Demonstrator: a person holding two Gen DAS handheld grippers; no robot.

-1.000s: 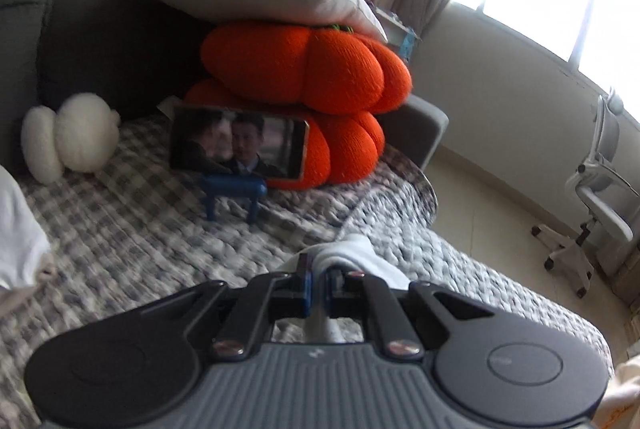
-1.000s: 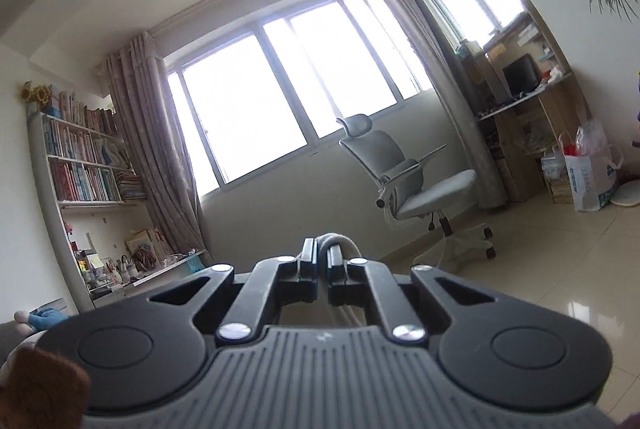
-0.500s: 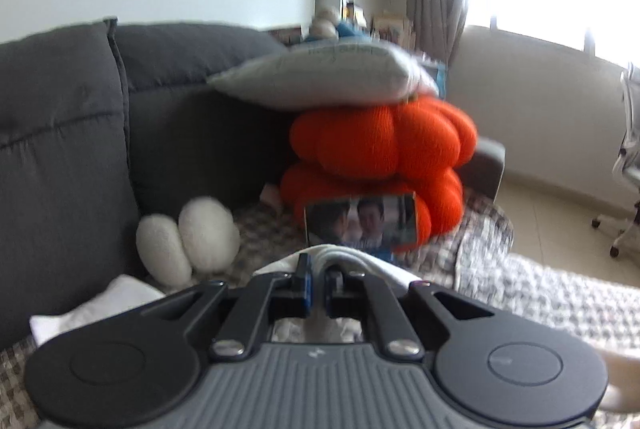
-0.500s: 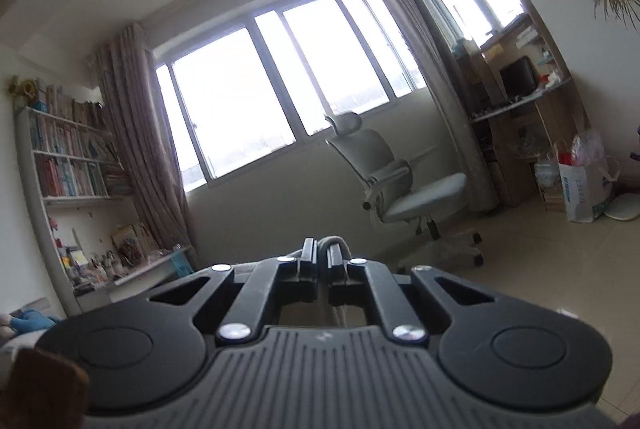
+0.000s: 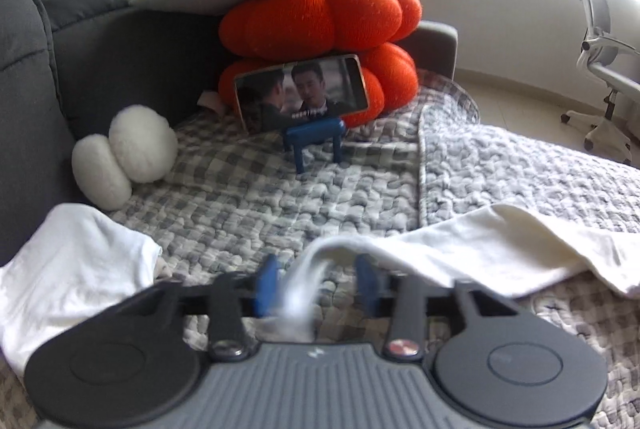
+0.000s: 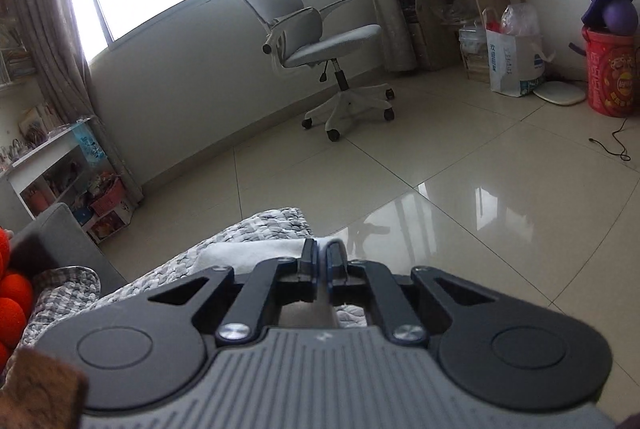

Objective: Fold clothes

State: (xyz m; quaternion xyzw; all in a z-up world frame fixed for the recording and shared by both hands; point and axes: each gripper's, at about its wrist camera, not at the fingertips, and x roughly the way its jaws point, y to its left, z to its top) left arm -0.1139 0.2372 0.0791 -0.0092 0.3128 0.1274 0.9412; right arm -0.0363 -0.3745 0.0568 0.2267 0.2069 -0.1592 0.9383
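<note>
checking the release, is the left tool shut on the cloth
No, the left tool is open, its blue pads apart with the white cloth loose between them.

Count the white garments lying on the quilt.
2: a white garment stretching right from the left gripper, and a folded white garment at the quilt's left edge. More may lie out of view.

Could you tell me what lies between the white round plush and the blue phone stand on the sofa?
Only bare checked blanket lies between the white plush and the blue stand, seen in the left wrist view.
</note>
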